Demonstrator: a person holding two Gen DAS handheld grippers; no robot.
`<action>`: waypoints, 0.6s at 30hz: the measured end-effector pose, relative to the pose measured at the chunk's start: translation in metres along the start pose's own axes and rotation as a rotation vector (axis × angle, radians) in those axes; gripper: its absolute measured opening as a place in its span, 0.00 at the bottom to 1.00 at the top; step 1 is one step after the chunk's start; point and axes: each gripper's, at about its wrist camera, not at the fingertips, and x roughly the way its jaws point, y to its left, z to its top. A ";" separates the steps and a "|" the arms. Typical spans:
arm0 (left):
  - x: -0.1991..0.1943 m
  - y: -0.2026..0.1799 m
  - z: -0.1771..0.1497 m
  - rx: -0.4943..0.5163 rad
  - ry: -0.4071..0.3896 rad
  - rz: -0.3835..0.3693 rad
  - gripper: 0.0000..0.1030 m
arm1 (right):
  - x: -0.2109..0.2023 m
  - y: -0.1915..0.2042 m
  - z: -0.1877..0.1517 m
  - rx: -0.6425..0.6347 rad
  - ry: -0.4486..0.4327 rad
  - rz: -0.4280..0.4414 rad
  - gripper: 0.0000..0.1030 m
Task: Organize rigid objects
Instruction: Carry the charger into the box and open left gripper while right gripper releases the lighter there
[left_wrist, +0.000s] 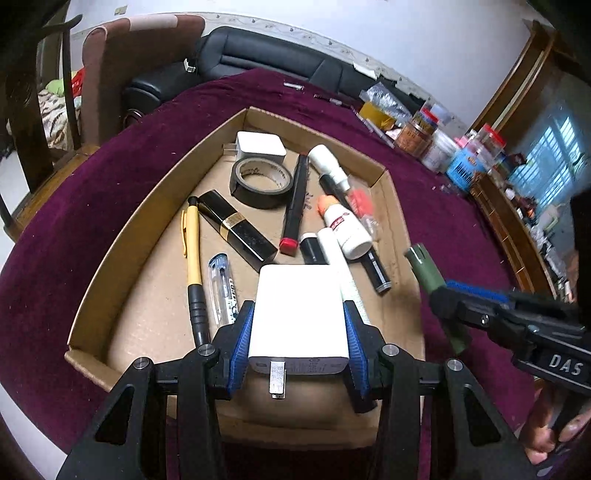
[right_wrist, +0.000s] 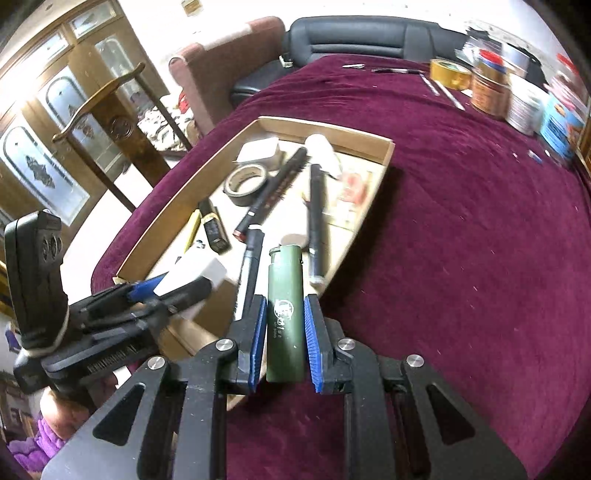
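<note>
My left gripper is shut on a white charger block, its metal prong facing the camera, held above the near end of a shallow cardboard tray. The tray holds another white charger, a roll of black tape, a black lipstick case, a yellow pen, a clear pen, a red-tipped marker and white bottles. My right gripper is shut on a green lighter, hovering over the tray's right edge. Each gripper shows in the other's view: the right gripper and the left gripper.
The tray lies on a round table under a dark red cloth. Jars, tins and a yellow tape roll crowd the far right rim. A black sofa and a wooden chair stand beyond the table. A hand grips the right tool.
</note>
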 end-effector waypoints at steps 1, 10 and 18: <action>0.003 -0.001 0.001 0.002 0.010 0.008 0.39 | 0.004 0.003 0.003 -0.008 0.006 -0.001 0.18; 0.002 0.008 0.006 -0.029 0.013 -0.054 0.44 | 0.045 0.011 0.021 -0.022 0.098 -0.036 0.18; -0.047 0.036 0.012 -0.096 -0.186 -0.067 0.61 | 0.067 0.012 0.028 -0.036 0.141 -0.119 0.18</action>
